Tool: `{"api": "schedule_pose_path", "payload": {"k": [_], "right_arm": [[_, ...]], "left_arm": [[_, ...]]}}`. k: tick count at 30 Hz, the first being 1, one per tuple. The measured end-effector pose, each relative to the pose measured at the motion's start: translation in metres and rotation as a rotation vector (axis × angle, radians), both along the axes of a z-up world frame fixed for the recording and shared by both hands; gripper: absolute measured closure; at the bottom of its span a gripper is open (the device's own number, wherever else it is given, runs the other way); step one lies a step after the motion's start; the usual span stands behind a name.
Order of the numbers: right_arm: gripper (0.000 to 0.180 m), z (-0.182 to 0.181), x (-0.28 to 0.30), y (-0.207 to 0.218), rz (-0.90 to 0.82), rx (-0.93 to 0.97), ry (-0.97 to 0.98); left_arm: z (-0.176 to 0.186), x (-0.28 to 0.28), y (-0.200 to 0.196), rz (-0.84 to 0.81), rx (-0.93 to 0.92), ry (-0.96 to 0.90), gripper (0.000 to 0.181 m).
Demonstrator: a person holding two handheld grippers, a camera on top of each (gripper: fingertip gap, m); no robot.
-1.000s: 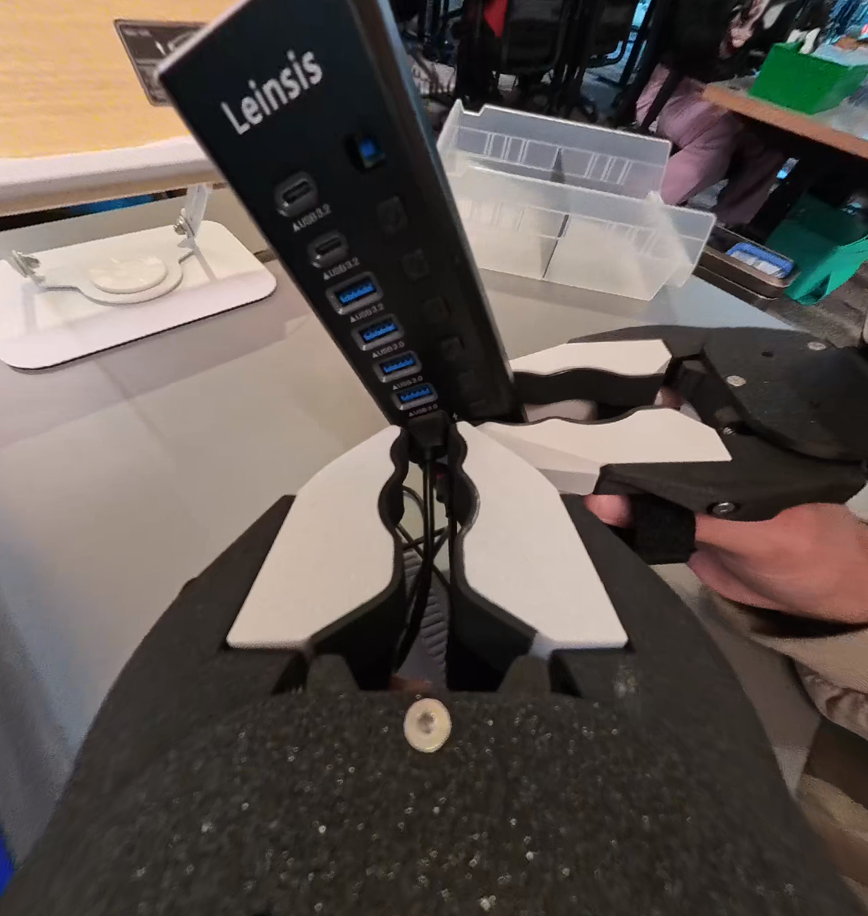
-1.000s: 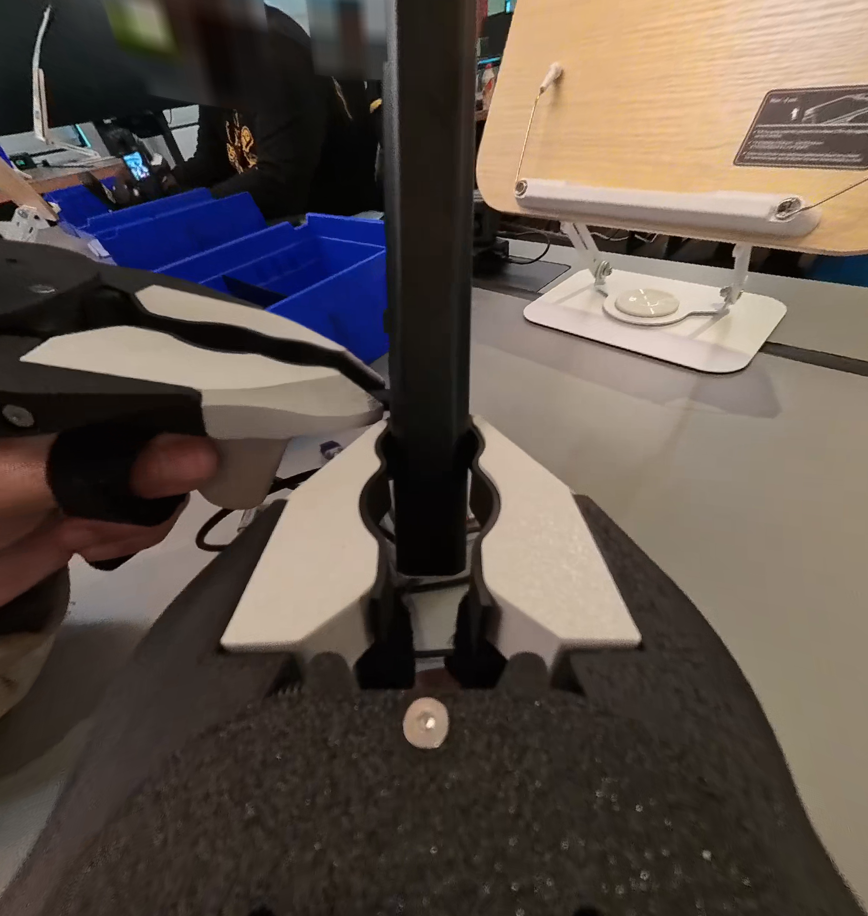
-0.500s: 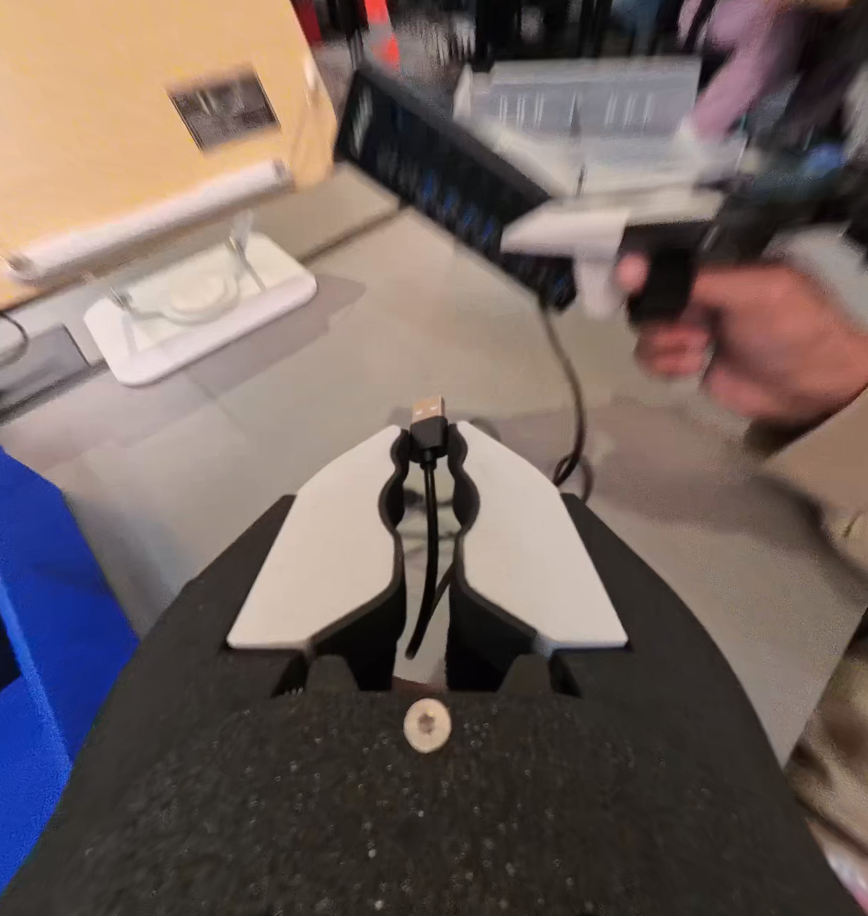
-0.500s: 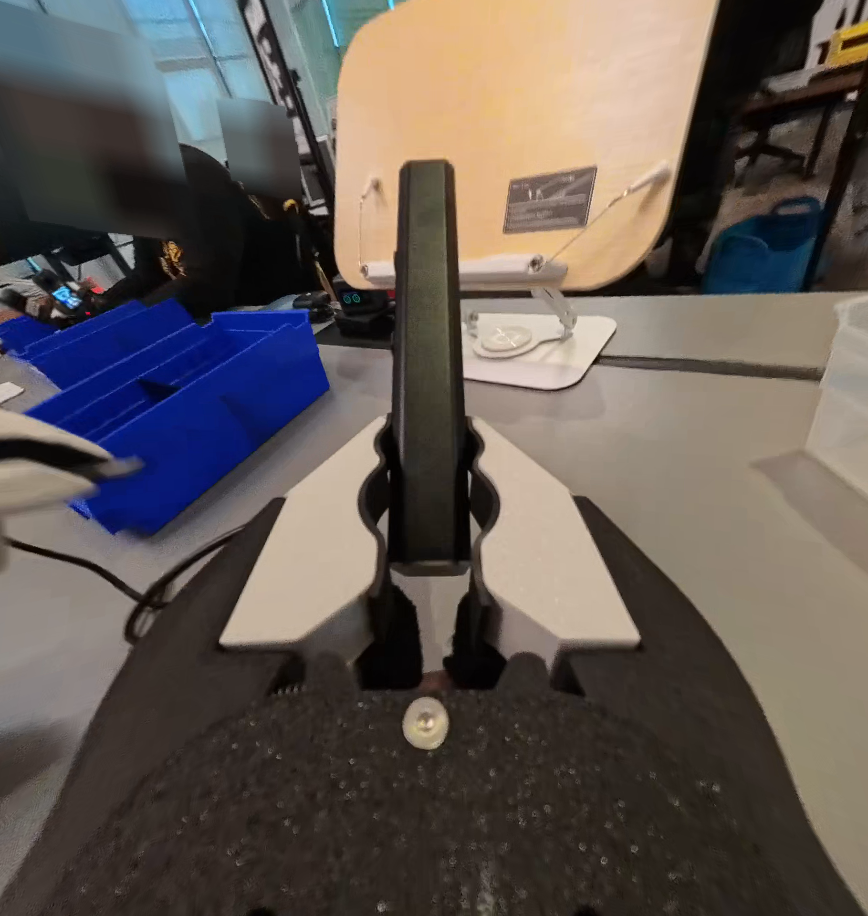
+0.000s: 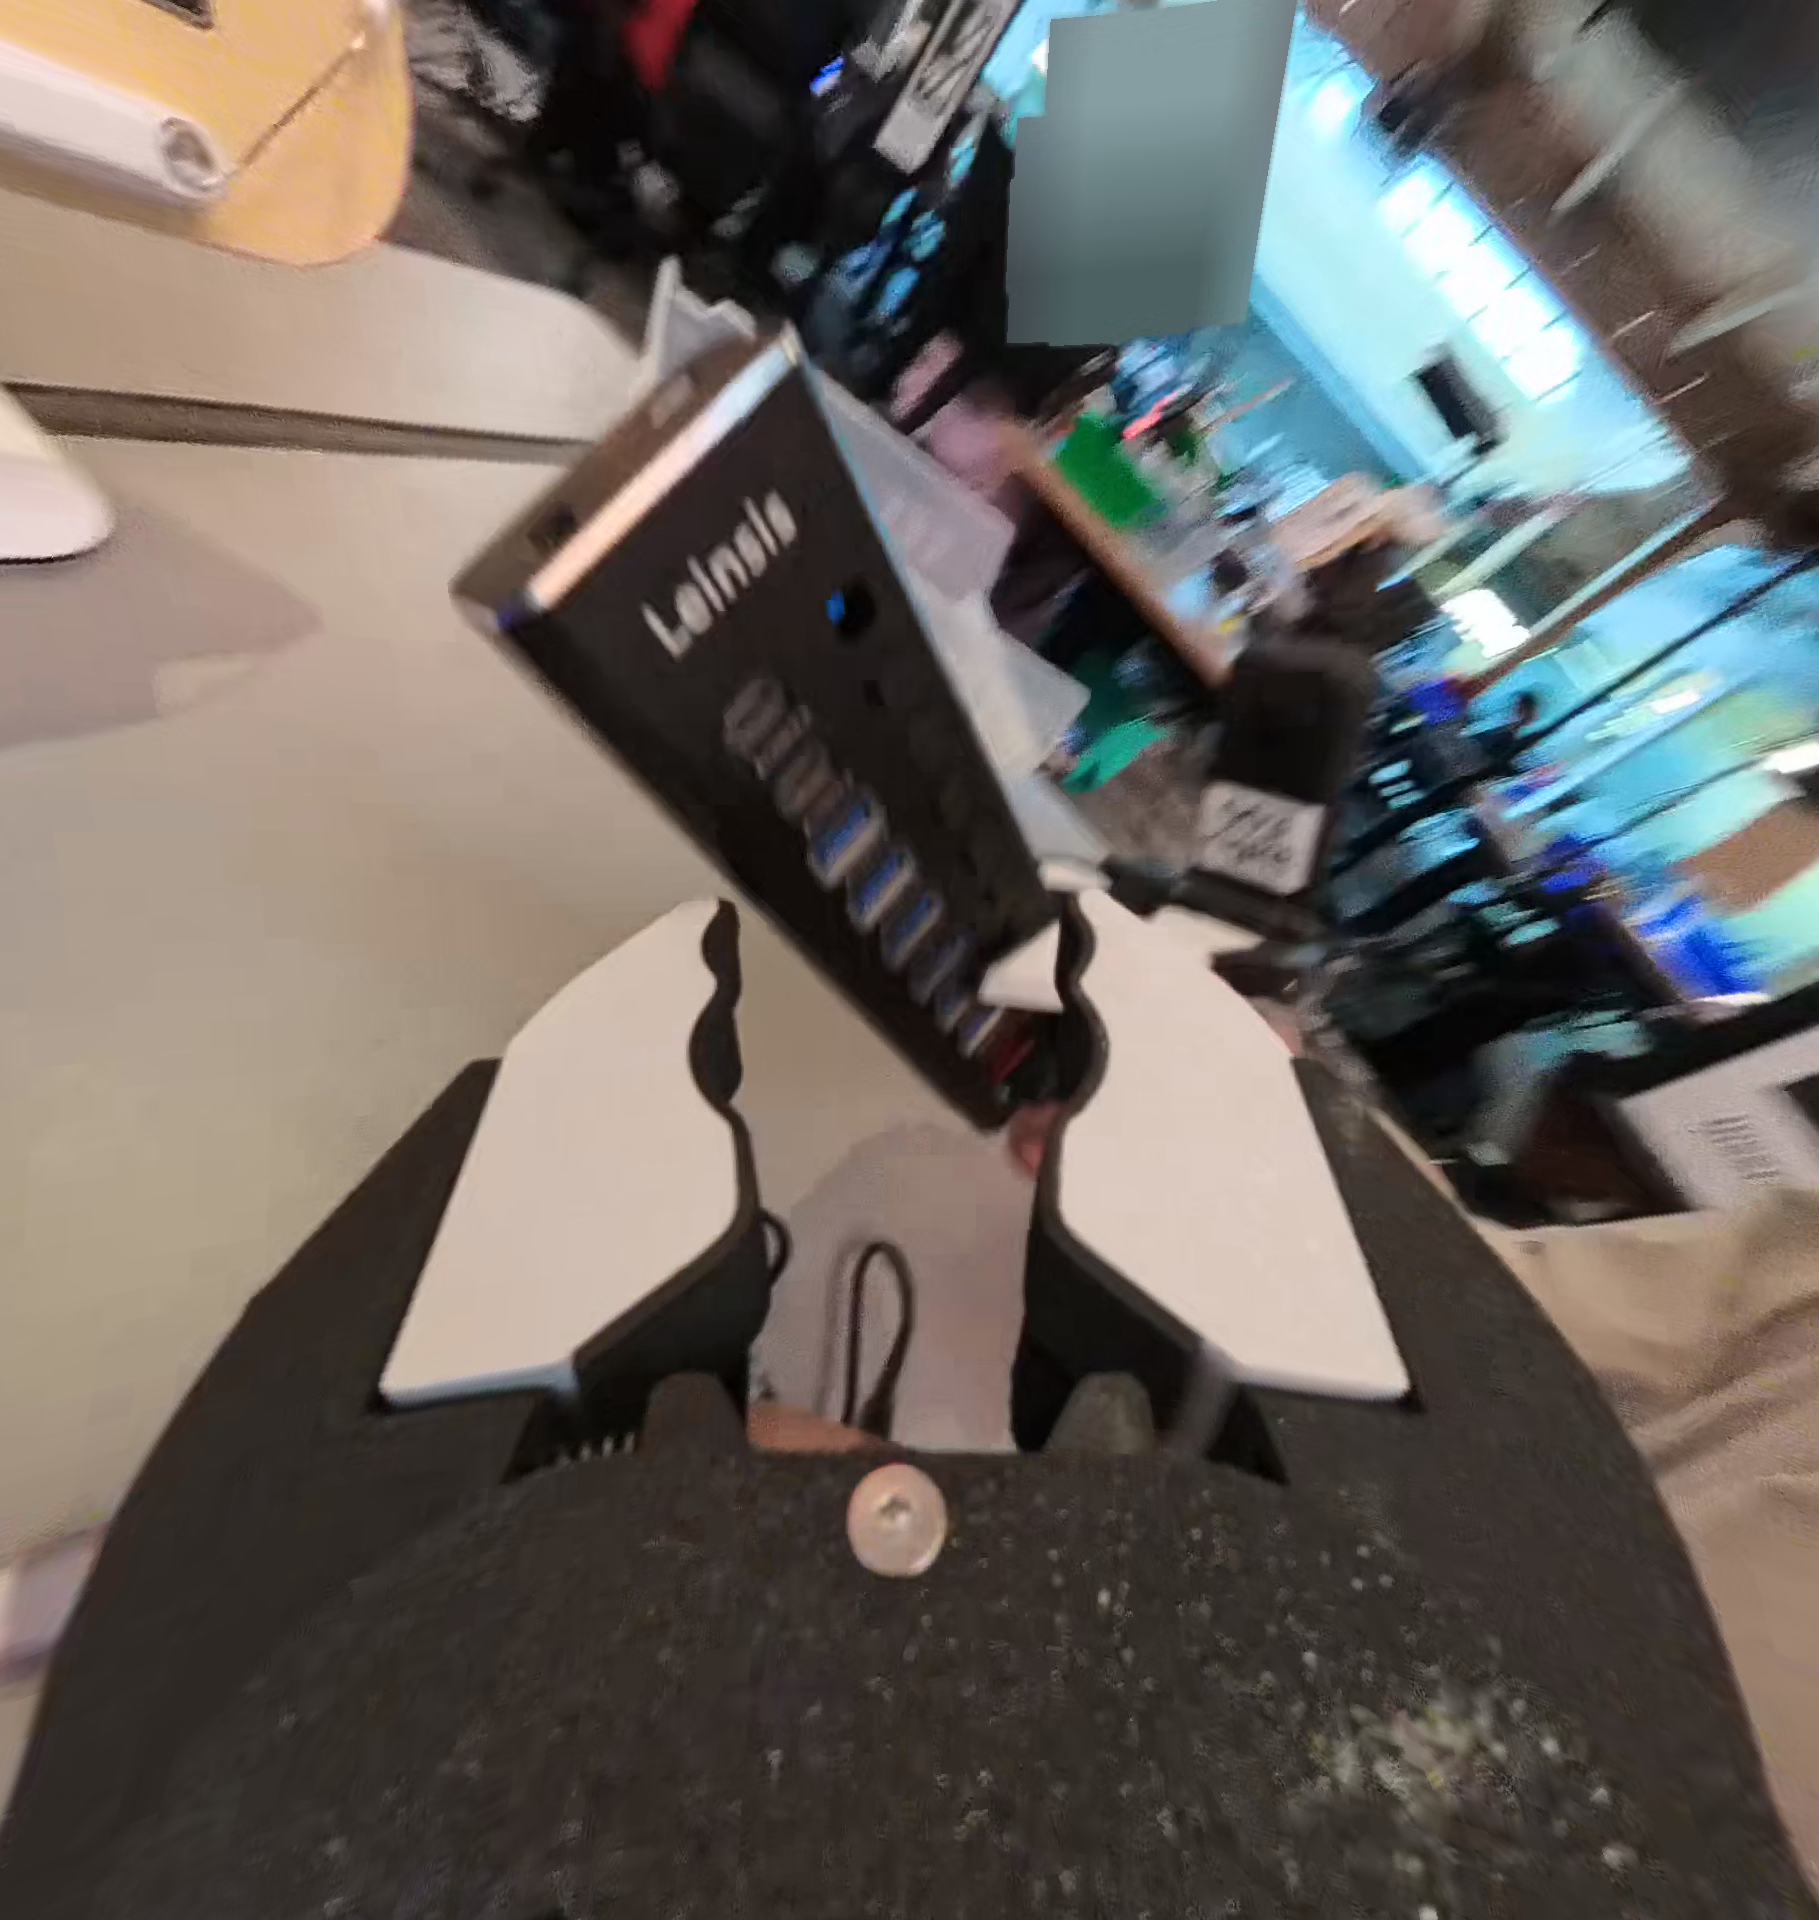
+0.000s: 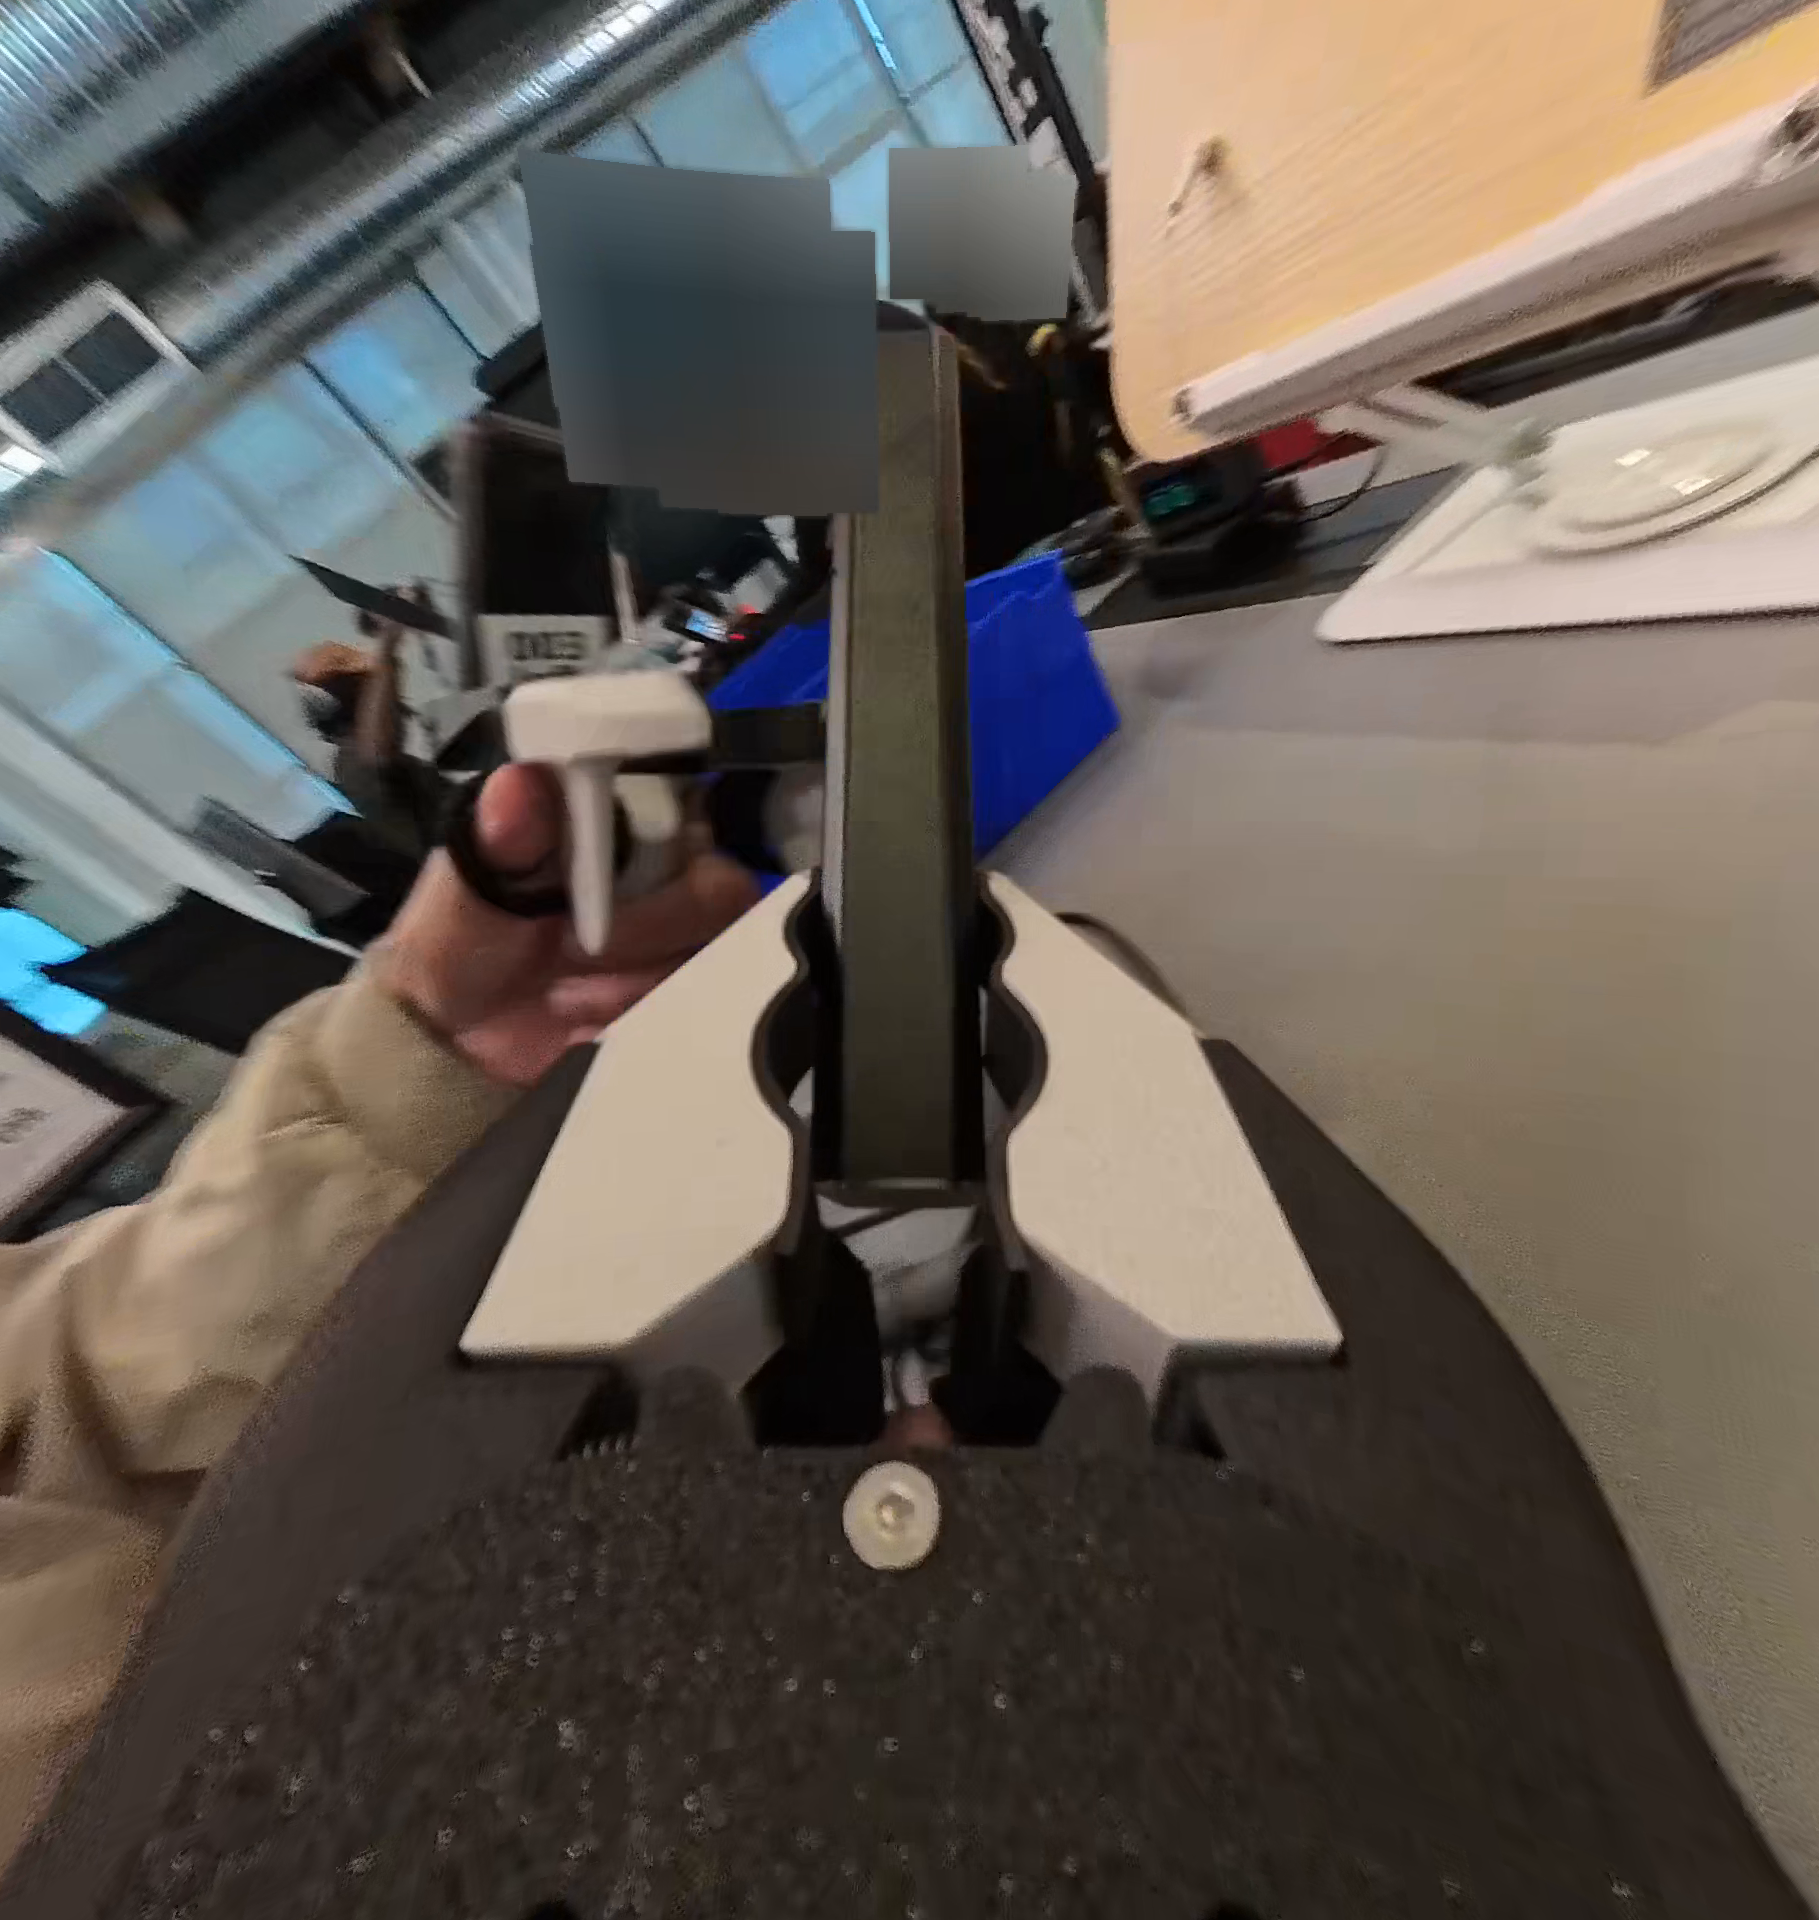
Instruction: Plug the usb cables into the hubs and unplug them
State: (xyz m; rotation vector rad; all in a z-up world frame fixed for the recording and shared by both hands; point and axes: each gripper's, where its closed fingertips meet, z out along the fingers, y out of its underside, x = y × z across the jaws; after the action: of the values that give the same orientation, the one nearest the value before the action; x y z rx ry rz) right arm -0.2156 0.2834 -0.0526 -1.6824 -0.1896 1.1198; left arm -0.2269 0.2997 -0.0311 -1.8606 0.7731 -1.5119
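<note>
Left gripper (image 5: 897, 1023) open, empty; right gripper (image 6: 897, 1023) clamped on hub (image 6: 900, 883) at 12 o'clock; loose cable (image 5: 877, 1330) may snag.

- The left gripper (image 5: 894, 997) has its jaws spread, nothing between them.
- The black hub (image 5: 780, 727) tilts just beyond the gripper.
- A black cable (image 5: 877, 1330) loops beneath the gripper.
</note>
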Motion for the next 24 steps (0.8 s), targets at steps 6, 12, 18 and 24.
{"api": "schedule_pose_path", "payload": {"k": [6, 12, 18, 24], "right_arm": [[0.154, 0.004, -0.02, -0.013, 0.166, -0.059, 0.19], [0.137, 0.008, -0.037, -0.031, 0.312, -0.07, 0.097], [0.129, 0.012, -0.024, -0.038, 0.362, -0.043, 0.062], [0.123, -0.022, -0.037, -0.056, 0.453, -0.068, -0.179]], "left_arm": [[0.014, -0.004, 0.007, -0.102, -0.113, -0.236, 0.148], [0.036, -0.012, 0.005, -0.16, -0.053, -0.304, 0.154], [0.034, -0.006, -0.008, -0.195, 0.039, -0.238, 0.154], [0.043, -0.002, -0.009, -0.182, 0.04, -0.275, 0.154]]}}
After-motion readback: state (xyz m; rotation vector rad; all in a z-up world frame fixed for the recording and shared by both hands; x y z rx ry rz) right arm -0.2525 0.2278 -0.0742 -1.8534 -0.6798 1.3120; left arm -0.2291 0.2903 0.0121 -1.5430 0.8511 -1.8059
